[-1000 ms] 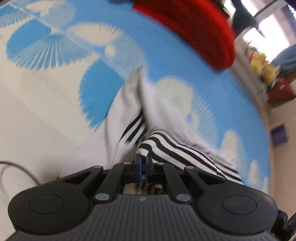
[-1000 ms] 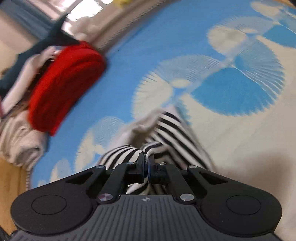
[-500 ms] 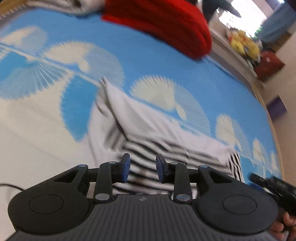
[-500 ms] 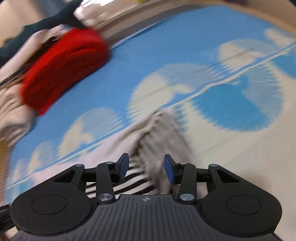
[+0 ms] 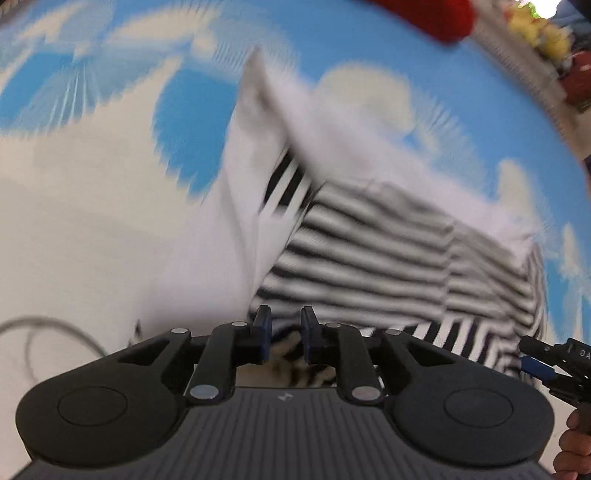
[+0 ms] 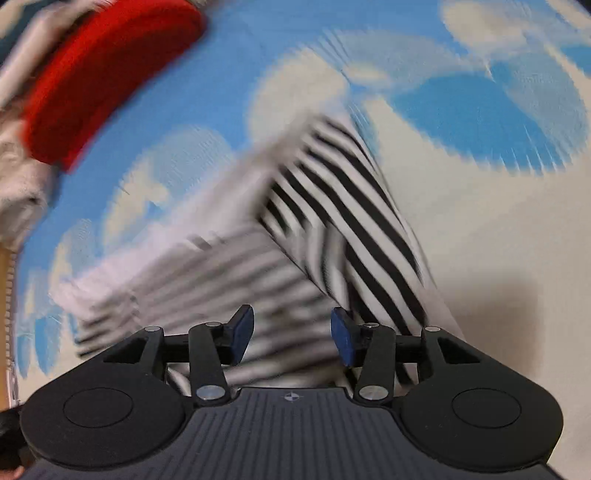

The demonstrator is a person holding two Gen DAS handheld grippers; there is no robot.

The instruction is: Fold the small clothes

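Striped garment [image 5: 369, 251], black-and-white with a plain white portion, lies partly folded on the patterned bedspread [image 5: 92, 229], directly below and ahead of both grippers.

Left gripper [image 5: 286, 334]: jaws stand at a narrow gap and have just been closing. The near edge of the striped cloth shows in and behind the gap; whether the pads press on it cannot be told, since the frame is blurred.

Right gripper [image 6: 291, 334]: jaws stand about half open, having just opened. Striped fabric is visible between and beyond the blue pads [image 6: 341, 338], but the pads do not touch it. A diagonal striped band [image 6: 354, 206] runs away from the right finger toward the upper middle of the view.

In the left wrist view the right gripper's tip [image 5: 554, 360] appears at the lower right edge, at the garment's corner, with part of a hand [image 5: 576, 448] below it.

Surface: bedspread in blue with cream fan-shaped motifs, cream area toward the near side. A red folded item [image 6: 99, 81] sits at the far side, well apart from the garment, beside pale heaped cloth [image 6: 18, 177]. A thin cable [image 5: 44, 332] loops on the cream area. Yellow objects [image 5: 539, 26] show beyond the bed's edge, too blurred to identify.
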